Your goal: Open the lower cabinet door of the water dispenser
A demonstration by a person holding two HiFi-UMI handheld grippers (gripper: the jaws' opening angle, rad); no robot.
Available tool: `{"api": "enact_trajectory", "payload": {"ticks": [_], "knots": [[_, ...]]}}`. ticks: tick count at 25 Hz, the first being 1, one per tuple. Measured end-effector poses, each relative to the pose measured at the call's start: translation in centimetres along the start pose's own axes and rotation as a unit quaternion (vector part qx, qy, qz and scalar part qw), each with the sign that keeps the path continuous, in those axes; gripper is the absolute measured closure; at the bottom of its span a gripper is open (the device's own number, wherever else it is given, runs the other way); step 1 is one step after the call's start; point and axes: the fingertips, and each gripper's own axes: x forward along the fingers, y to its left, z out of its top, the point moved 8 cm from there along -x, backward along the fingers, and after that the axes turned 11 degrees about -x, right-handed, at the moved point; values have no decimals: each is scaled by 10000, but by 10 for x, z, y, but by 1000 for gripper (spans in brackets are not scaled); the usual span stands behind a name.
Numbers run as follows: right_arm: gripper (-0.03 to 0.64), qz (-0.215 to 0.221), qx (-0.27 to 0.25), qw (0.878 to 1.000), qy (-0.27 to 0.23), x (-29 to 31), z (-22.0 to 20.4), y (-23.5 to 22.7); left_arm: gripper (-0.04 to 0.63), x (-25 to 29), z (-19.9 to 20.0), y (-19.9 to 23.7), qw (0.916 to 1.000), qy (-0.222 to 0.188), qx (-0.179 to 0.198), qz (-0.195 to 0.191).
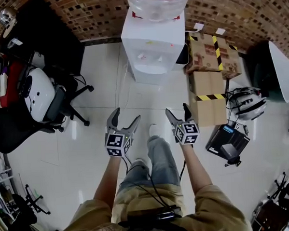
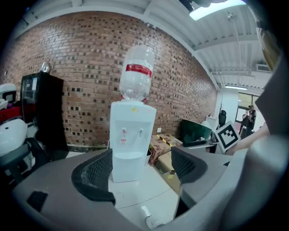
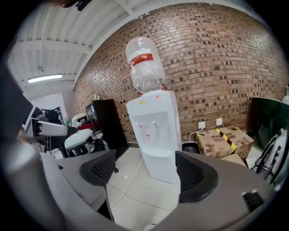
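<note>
A white water dispenser [image 1: 153,44] with a clear bottle [image 1: 158,3] on top stands against the brick wall, straight ahead of me. Its lower cabinet door [image 2: 128,167] looks closed in the left gripper view. My left gripper [image 1: 127,116] and right gripper [image 1: 176,109] are held side by side above the floor, well short of the dispenser, both pointing at it. The left gripper [image 2: 142,169] is open and empty. The right gripper [image 3: 146,171] is also open with nothing between its jaws, and the dispenser [image 3: 158,131] shows between them.
Cardboard boxes [image 1: 209,56] with yellow-black tape stand right of the dispenser. A helmet [image 1: 248,105] and a black device [image 1: 228,142] lie further right. An office chair [image 1: 52,100] and a black cabinet [image 1: 48,35] are at the left. A thin cable [image 1: 125,89] runs across the tiles.
</note>
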Motion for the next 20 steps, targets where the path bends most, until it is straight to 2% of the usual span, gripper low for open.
{"api": "enact_trajectory", "payload": {"ticks": [5,9,13,17,20], "knots": [[184,180,-288,9994,106,112,-63,-44,206,77,-49,42,9999,37,90,-121],[184,229,-642,9976,137,208,-122,-82,206,135,-98,80,9997,-152,124,-167],[184,228,-652,9976,29,296,-176,-129,206,182,-137,116,9983,-501,253,-145],[187,273,-980,9947,-162,364,-195,-172,206,205,-166,152,9955,-943,59,-33],[196,433,-1270,9906,-253,391,-195,-185,206,203,-185,174,9928,-1183,19,163]]}}
